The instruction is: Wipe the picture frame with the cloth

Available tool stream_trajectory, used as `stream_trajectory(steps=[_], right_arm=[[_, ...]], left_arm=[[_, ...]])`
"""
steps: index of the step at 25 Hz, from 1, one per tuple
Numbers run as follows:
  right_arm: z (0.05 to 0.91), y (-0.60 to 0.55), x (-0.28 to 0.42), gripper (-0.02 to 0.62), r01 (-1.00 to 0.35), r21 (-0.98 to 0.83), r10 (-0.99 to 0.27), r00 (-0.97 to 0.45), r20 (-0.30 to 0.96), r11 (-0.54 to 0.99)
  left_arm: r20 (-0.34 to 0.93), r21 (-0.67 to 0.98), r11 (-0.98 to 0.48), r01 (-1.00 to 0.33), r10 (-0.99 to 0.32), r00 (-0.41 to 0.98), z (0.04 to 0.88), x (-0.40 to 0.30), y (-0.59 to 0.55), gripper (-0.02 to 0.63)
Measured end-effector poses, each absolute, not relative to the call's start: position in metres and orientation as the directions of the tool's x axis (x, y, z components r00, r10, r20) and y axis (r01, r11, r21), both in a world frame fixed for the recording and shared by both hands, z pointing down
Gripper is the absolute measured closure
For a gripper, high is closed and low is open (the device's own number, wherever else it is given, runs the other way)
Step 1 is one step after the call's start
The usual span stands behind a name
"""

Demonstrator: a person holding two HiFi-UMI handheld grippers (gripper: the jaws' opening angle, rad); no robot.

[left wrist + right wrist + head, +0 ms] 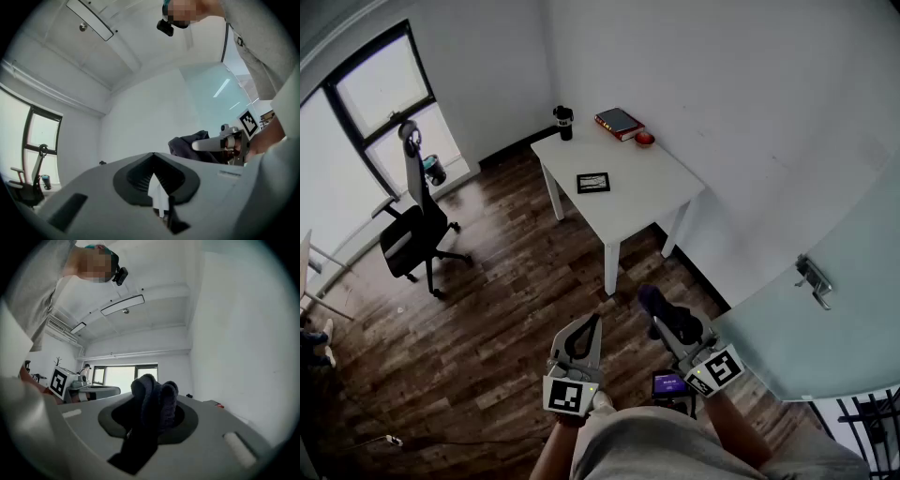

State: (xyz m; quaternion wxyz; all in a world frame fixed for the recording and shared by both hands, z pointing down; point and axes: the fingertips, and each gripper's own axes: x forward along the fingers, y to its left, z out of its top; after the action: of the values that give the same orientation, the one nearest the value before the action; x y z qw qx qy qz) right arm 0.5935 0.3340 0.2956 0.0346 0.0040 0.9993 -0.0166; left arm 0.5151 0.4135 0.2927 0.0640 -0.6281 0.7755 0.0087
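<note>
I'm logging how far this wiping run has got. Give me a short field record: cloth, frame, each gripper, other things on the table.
cloth: dark, bunched, held off the table
frame: flat on the white table, untouched
left gripper: shut, empty
right gripper: shut on the cloth
also on table: red book, black cup, both at the far end
stage: wiping not yet begun; both grippers are over the floor, short of the table
</note>
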Motion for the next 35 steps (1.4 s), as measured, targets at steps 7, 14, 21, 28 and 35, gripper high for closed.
stream_trajectory(steps=[7, 14, 21, 28, 35], right_arm=[[0.295, 0.343, 0.528, 0.468, -0.007, -0.074, -0.013, -0.996, -0.090, 0.997], [0.310, 0.304, 0.474, 0.466, -0.066, -0.070, -0.069, -0.997, -0.043, 0.995], [0.333, 0.225, 0.387, 0.466, -0.139, -0.085, -0.143, -0.989, -0.037, 0.987], [0.348, 0.131, 0.294, 0.465, -0.216, -0.127, -0.219, -0.976, -0.006, 0.968], [0.368, 0.056, 0.227, 0.465, -0.296, -0.168, -0.293, -0.955, 0.044, 0.940]], left_arm=[[-0.109, -0.040, 0.196, -0.980, -0.976, -0.191, 0.298, 0.450, 0.430, 0.614], [-0.107, -0.020, 0.183, -0.983, -0.978, -0.180, 0.314, 0.388, 0.409, 0.614], [-0.041, -0.047, 0.151, -0.987, -0.988, -0.149, 0.333, 0.305, 0.355, 0.614], [0.024, -0.079, 0.071, -0.994, -0.997, -0.073, 0.336, 0.213, 0.270, 0.614], [0.044, -0.070, -0.017, -0.997, -0.999, 0.014, 0.350, 0.142, 0.195, 0.612]])
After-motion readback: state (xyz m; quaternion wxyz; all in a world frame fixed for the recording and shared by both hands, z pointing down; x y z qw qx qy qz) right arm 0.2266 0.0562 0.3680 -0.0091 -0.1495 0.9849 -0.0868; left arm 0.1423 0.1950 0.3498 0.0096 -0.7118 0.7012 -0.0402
